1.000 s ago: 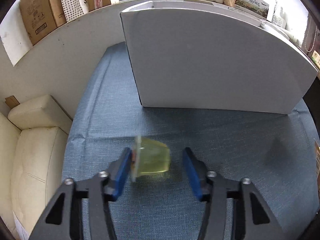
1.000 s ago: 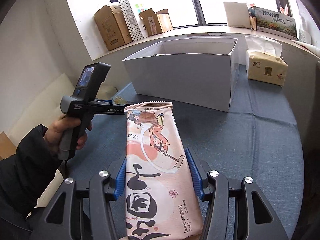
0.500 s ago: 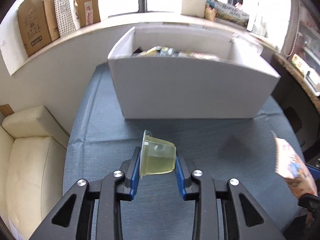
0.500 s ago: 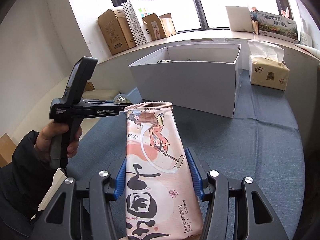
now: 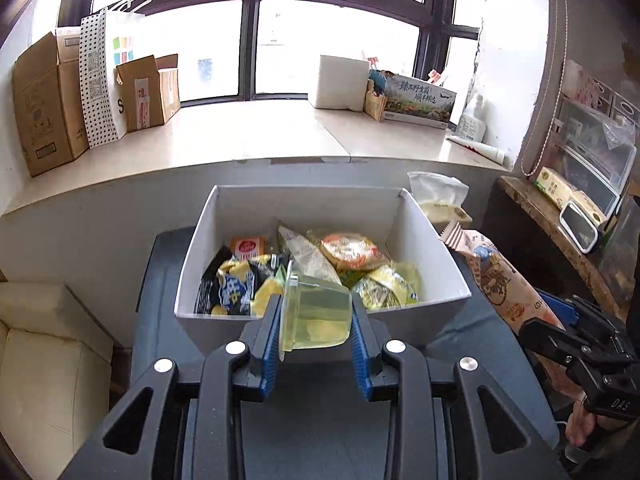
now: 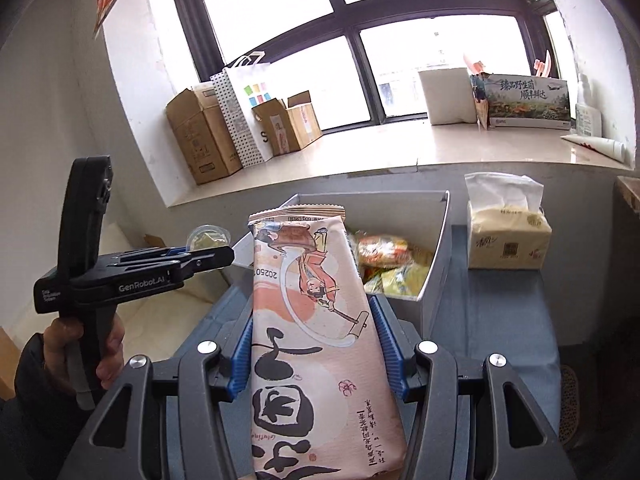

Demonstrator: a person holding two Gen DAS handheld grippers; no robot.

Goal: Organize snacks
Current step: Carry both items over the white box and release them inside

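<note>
My left tool (image 5: 316, 322) is clamped on one clear plastic jelly cup (image 5: 318, 316), pale yellow and tapered, lying on its side between the ribbed blue pads, just before the near wall of the white cardboard box (image 5: 424, 252). Crinkly snack packets (image 5: 352, 250) fill that box. My right tool (image 6: 314, 344) grips one long, matte pink snack bag (image 6: 316, 320) with a cartoon figure, held above the blue cloth desk (image 6: 500, 320) beside the box.
</note>
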